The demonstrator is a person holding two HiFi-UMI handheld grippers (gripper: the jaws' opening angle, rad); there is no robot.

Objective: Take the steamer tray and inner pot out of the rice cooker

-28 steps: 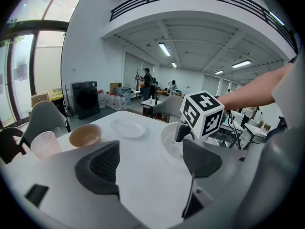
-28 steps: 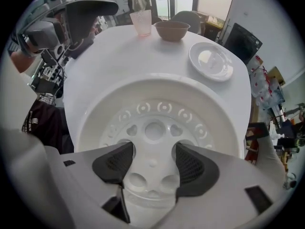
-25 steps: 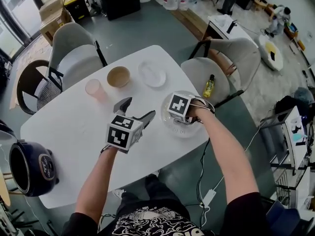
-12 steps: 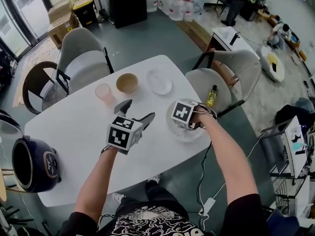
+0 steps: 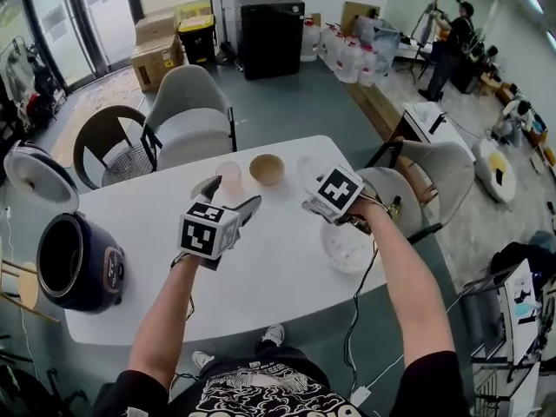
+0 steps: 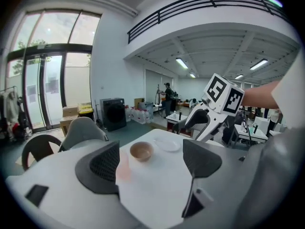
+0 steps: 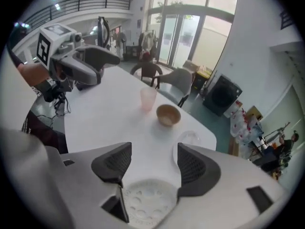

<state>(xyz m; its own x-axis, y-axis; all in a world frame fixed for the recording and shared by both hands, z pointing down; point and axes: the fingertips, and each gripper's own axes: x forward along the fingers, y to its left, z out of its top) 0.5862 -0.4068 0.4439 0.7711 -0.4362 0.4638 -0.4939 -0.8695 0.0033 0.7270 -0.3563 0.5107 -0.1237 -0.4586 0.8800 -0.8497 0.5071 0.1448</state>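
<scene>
Bearing markers (image 5: 201,235): left gripper (image 5: 230,195), right gripper (image 7: 147,163)

Head view above; gripper views across table (image 5: 278,272)

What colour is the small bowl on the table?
The bowl is light brown, clearest in the right gripper view.

Right gripper (image 7: 151,163), earlier down on the steamer tray (image 5: 347,248), has risen clear of it. The tray now lies uncovered on the table (image 5: 261,276), below the parted jaws. Left gripper (image 5: 230,196) has also lifted, and stands further from the tray's left rim
</scene>
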